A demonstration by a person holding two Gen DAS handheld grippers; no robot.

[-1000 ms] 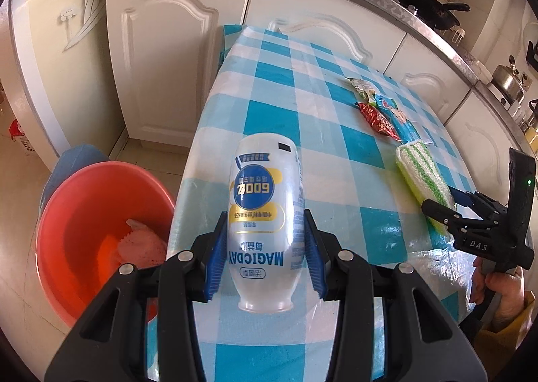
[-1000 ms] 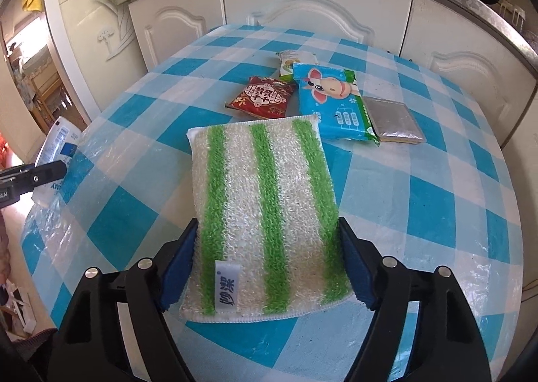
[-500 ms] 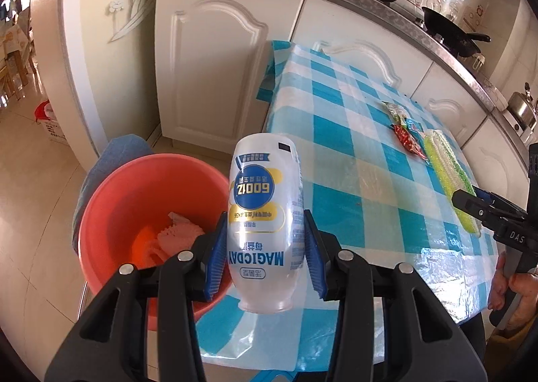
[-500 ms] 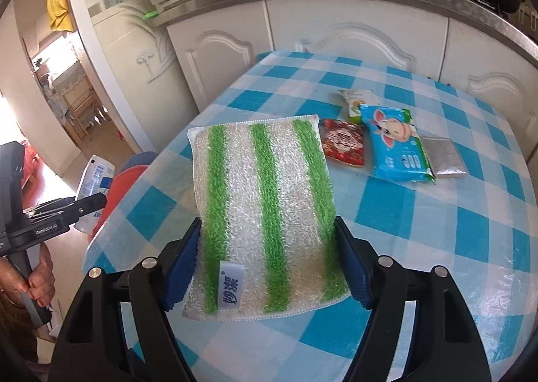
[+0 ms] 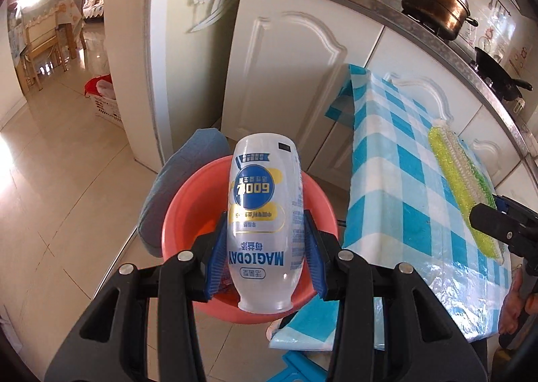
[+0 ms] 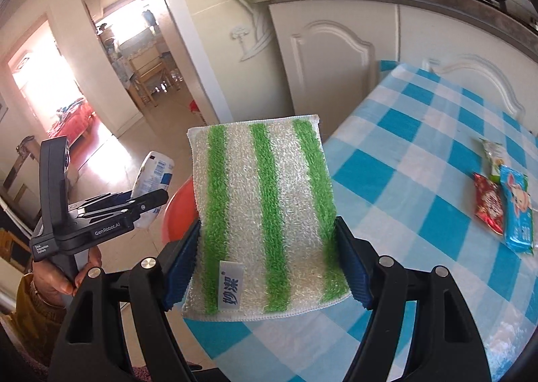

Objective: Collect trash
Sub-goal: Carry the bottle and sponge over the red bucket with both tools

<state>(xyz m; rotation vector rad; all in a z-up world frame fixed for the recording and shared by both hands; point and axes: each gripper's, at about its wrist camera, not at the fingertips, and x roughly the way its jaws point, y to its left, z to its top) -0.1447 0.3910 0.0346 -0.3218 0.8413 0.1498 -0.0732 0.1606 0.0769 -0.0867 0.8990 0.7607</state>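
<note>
My left gripper (image 5: 265,257) is shut on a white plastic bottle (image 5: 264,214) with a blue and yellow label, held upside down over an orange-red basin (image 5: 183,214) that stands on the floor beside the table. My right gripper (image 6: 267,264) is shut on a green and white striped scrubbing pad (image 6: 262,207), lifted above the table's left edge. The pad (image 5: 460,177) and the right gripper's fingers (image 5: 494,224) show at the right of the left wrist view. In the right wrist view the left gripper (image 6: 148,202) with the bottle (image 6: 151,177) hangs by the basin's rim (image 6: 178,210).
A blue and white checked table (image 6: 420,180) bears a red snack packet (image 6: 489,202), a blue wipes pack (image 6: 516,214) and a green and white wrapper (image 6: 494,156). White cabinets (image 5: 289,79) with pots stand behind. A blue-grey cushion (image 5: 175,180) lies behind the basin, a tiled floor (image 5: 67,163) lies left.
Both grippers have swung left off the table toward the basin. The bottle now hangs over the basin. The pad has risen from the tabletop to its left edge.
</note>
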